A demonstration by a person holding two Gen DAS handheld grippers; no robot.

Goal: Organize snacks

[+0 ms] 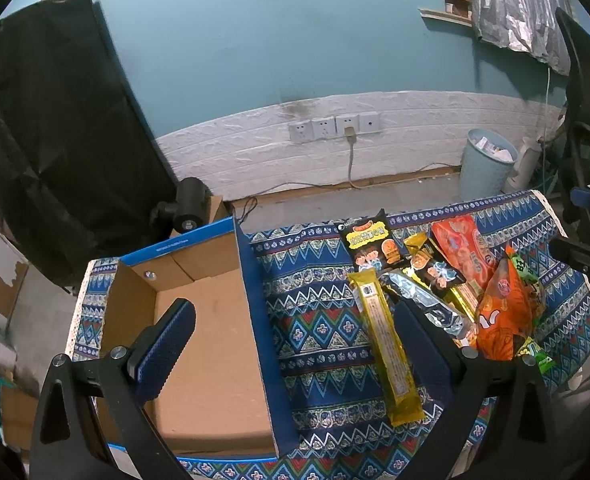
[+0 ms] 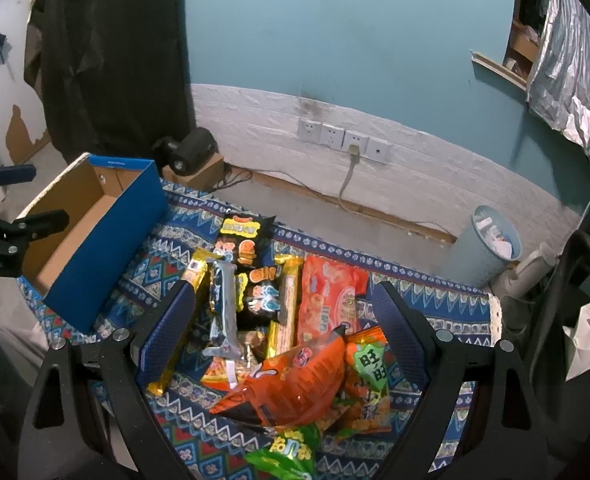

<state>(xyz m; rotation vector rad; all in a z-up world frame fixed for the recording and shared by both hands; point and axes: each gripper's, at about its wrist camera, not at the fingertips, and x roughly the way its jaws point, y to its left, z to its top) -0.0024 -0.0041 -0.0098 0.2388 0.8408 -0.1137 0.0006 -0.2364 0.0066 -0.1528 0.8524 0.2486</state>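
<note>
An open blue cardboard box (image 1: 255,320) with a bare brown floor sits on the left of a patterned cloth (image 1: 319,320). Right of it lies a heap of snack packets: a long gold bar (image 1: 387,344), a silver packet (image 1: 427,300), a black burger packet (image 1: 371,246), an orange-red bag (image 1: 465,256) and an orange bag (image 1: 503,312). My left gripper (image 1: 295,340) is open, one finger over the box, the other by the gold bar. My right gripper (image 2: 287,332) is open above the heap, with the orange bag (image 2: 295,380) and silver packet (image 2: 225,312) between its fingers. The box (image 2: 107,252) lies to its left.
A pale blue waste bin (image 1: 487,168) stands on the floor beyond the table, by a white kettle. Wall sockets (image 1: 335,126) with a cable are behind. A black cloth-covered frame (image 1: 55,120) stands at the left, a black chair (image 1: 587,100) at the right.
</note>
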